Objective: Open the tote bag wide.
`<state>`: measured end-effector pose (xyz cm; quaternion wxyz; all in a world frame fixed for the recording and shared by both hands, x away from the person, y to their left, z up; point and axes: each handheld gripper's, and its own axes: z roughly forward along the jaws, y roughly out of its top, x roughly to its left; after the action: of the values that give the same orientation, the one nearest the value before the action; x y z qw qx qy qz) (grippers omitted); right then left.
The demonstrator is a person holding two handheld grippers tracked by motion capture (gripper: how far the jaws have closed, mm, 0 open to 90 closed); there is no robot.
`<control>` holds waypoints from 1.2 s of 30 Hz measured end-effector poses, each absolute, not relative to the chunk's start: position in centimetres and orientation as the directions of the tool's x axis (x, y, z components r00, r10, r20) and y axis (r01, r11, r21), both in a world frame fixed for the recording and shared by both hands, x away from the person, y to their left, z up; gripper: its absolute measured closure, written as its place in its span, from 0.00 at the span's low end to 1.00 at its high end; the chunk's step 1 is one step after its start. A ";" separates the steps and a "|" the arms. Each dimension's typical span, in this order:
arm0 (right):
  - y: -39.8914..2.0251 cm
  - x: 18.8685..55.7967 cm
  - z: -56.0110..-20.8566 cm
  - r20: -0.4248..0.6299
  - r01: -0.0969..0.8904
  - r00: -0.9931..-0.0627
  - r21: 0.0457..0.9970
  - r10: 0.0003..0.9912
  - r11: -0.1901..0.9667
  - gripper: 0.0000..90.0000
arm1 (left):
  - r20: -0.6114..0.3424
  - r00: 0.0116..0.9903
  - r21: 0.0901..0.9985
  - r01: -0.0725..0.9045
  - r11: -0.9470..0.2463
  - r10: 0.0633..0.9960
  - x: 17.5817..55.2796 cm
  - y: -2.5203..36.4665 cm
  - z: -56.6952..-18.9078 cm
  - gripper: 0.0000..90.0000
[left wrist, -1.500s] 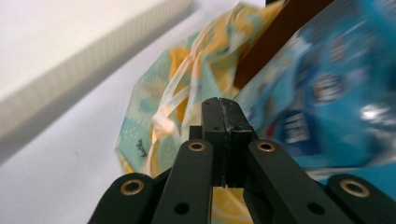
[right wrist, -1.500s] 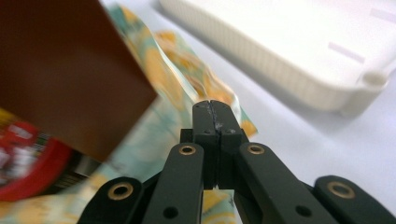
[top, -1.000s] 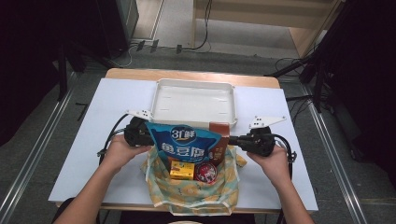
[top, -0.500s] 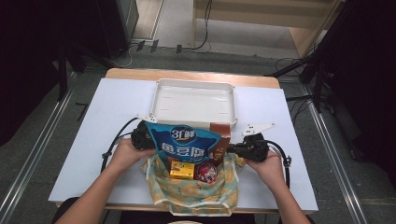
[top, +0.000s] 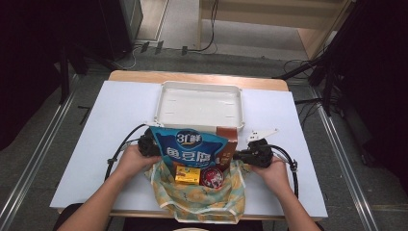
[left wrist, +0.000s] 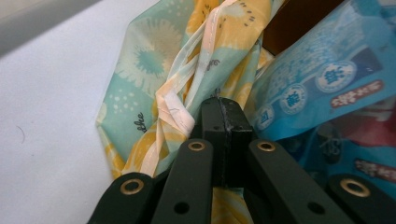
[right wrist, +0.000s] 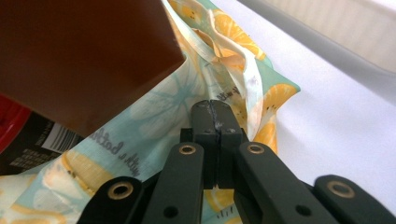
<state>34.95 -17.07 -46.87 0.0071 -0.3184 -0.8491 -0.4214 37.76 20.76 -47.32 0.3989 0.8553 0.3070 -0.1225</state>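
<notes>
High view: one table (top: 96,144) under a white sheet carries everything, and one white tray (top: 166,113) sits empty at its far middle, likely waiting to take the groceries. Nearer the person lies one printed cloth bag (top: 202,202), its mouth facing the tray and its body running toward the near edge, flat enough that its contents spill into sight. Two hands flank the bag's mouth, one to a side, so that the opening is stretched wide between them.

Largest of the goods is one blue pouch (top: 190,147), which stands out of the bag's mouth and leans toward the tray. Beside it rises one brown box (top: 227,139), then one small yellow box (top: 187,175) and one round red-lidded tub (top: 211,177) lying lower in the bag. That makes four items counted; more may hide beneath.

Left gripper (top: 146,147) has its jaws pressed fully together, and in the left gripper view the bag's pale trim (left wrist: 175,112) bunches right against the tips (left wrist: 226,116), so it seems pinched there to hold that side. Right gripper (top: 250,155) is likewise closed tight; in the right gripper view its tips (right wrist: 215,119) press into the cloth (right wrist: 154,121) just under the brown box (right wrist: 84,56), gripping the opposite rim.
</notes>
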 end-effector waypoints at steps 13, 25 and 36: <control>-16.7 35.7 -48.0 0.267 0.545 -0.805 0.684 0.529 0.485 1.00 | -0.413 0.810 0.628 0.585 -0.514 0.417 37.8 20.7 -47.6 1.00; -18.2 35.5 -45.9 0.265 0.526 -0.808 0.728 0.526 0.441 0.91 | -0.448 0.791 0.634 0.610 -0.475 0.417 37.7 21.9 -45.7 0.88; -19.4 35.4 -45.0 0.257 0.529 -0.784 0.753 0.566 0.391 0.75 | -0.424 0.803 0.651 0.592 -0.475 0.420 37.3 22.5 -44.6 0.73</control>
<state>35.41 -19.38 -44.95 -0.0205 -0.3283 -0.8336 -0.4437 37.28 22.49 -44.60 0.4180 0.8524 0.2967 -0.1031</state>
